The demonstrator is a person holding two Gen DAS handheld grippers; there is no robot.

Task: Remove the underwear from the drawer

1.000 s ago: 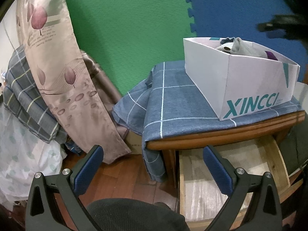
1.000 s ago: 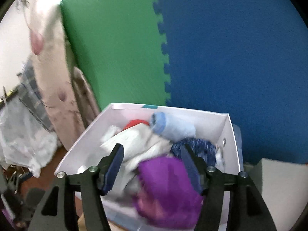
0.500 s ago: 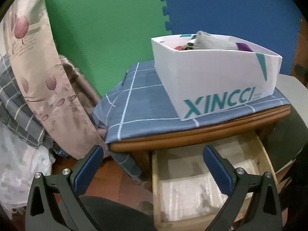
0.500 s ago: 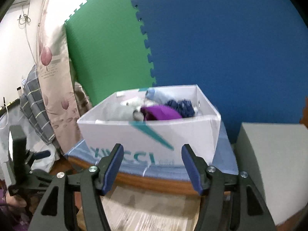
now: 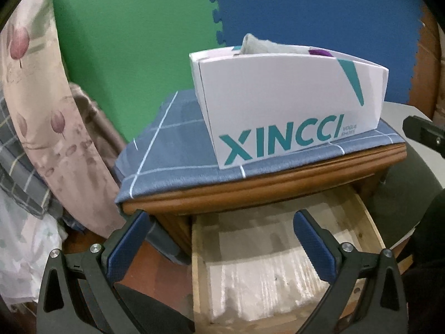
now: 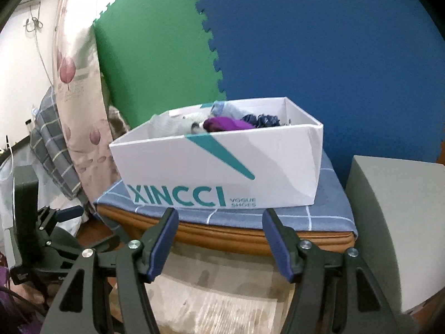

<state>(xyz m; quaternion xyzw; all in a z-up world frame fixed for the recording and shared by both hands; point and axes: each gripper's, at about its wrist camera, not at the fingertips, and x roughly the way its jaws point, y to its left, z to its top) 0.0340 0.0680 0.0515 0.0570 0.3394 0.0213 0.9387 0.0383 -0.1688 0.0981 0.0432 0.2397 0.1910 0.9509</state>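
Both claws stand apart with nothing between their blue pads. Below and just ahead of the left gripper [image 5: 218, 243] lies the open drawer [image 5: 278, 264], pulled out from under a wooden nightstand [image 5: 250, 194]; its pale lined floor shows between the fingers, and no garment can be made out in the part that is visible. Above and beyond the same claw, on a blue checked cloth [image 5: 172, 150] covering the nightstand top, sits a white shoebox [image 5: 278, 105] printed XINCCI. The right gripper [image 6: 219, 242] faces that shoebox straight on, its fingertips level with the nightstand's front edge, the drawer floor beneath them. Underwear [image 6: 228, 123], a purple piece among white and dark blue ones, lies heaped inside the shoebox, up and past the right claw, well clear of its pads. Left of the right claw, the other tool shows low down.
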